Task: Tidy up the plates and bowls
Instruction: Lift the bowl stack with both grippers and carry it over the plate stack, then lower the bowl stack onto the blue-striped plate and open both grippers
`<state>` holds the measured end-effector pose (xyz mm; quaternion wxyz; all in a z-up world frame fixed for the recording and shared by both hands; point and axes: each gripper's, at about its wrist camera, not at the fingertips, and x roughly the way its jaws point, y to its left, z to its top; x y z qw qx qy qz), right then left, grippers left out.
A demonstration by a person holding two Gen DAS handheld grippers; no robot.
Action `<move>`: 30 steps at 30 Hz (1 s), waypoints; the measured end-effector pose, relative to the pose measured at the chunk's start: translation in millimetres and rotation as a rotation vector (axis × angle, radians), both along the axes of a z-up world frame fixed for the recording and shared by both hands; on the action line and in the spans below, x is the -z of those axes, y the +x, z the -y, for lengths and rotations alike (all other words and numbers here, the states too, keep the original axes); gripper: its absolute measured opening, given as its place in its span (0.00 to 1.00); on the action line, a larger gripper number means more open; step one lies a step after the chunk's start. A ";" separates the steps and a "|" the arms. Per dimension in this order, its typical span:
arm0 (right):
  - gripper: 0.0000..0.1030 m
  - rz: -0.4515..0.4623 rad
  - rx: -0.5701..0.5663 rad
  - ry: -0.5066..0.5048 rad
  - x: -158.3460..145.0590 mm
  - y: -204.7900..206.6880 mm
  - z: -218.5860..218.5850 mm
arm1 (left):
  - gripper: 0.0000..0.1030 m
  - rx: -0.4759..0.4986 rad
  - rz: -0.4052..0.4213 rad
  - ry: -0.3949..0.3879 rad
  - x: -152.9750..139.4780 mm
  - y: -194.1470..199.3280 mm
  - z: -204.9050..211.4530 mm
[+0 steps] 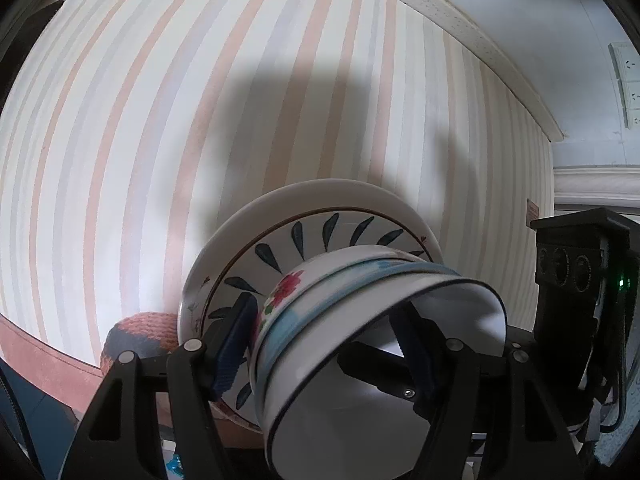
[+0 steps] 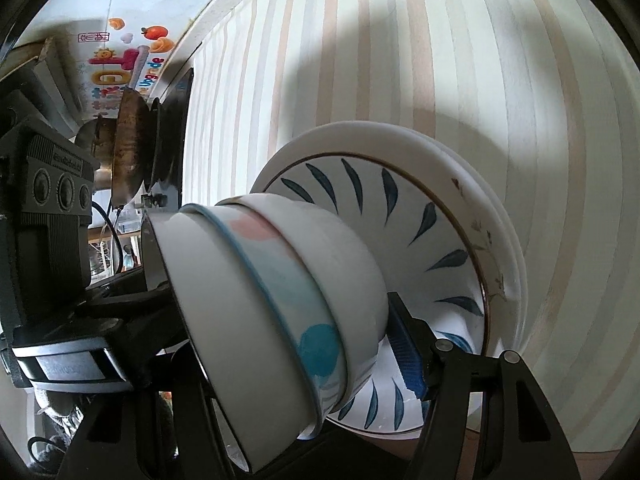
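Several nested bowls [image 1: 384,320] sit stacked on a blue-leaf plate [image 1: 320,236], which rests on a plain white plate [image 1: 280,204]. My left gripper [image 1: 324,344] is shut on the stack of bowls, one blue pad [image 1: 234,344] outside the walls and the other finger [image 1: 412,344] inside the front bowl. In the right wrist view the same bowls [image 2: 280,300], leaf plate [image 2: 432,220] and white plate [image 2: 472,160] show. My right gripper [image 2: 280,344] is shut on the stack too, its right blue pad [image 2: 408,356] against the bowls; its left finger is hidden behind them.
The striped tablecloth [image 1: 160,120] fills both views. A knitted item [image 1: 136,336] lies beside the plates. The other gripper's body [image 1: 576,280] is close at the right; in the right view it [image 2: 52,208] is at the left, near a dark pan [image 2: 132,152].
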<state>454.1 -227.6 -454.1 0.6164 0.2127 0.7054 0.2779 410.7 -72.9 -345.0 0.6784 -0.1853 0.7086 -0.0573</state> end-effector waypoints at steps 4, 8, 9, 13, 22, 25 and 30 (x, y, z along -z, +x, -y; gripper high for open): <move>0.64 0.002 0.005 -0.006 -0.8 0.9 0.9 | 0.64 0.009 -0.011 -0.001 3.2 0.4 0.0; 0.64 -0.010 0.012 -0.015 2.2 -3.6 8.5 | 0.64 0.018 -0.007 0.006 4.1 1.0 4.0; 0.64 -0.008 0.017 -0.013 2.1 -4.6 10.1 | 0.64 0.025 -0.004 0.009 3.6 1.5 4.8; 0.64 -0.012 0.026 -0.016 2.2 -7.1 12.7 | 0.64 0.032 0.000 0.012 2.9 1.4 5.2; 0.64 0.013 0.036 -0.055 -8.8 -14.0 16.2 | 0.64 0.048 0.060 0.056 -14.1 -8.2 14.2; 0.64 0.042 0.044 -0.071 -18.8 -18.1 20.8 | 0.64 0.052 0.097 0.078 -25.8 -13.5 14.8; 0.64 0.112 0.057 -0.102 -45.4 -28.6 27.2 | 0.64 0.069 0.170 0.152 -53.0 -25.5 16.8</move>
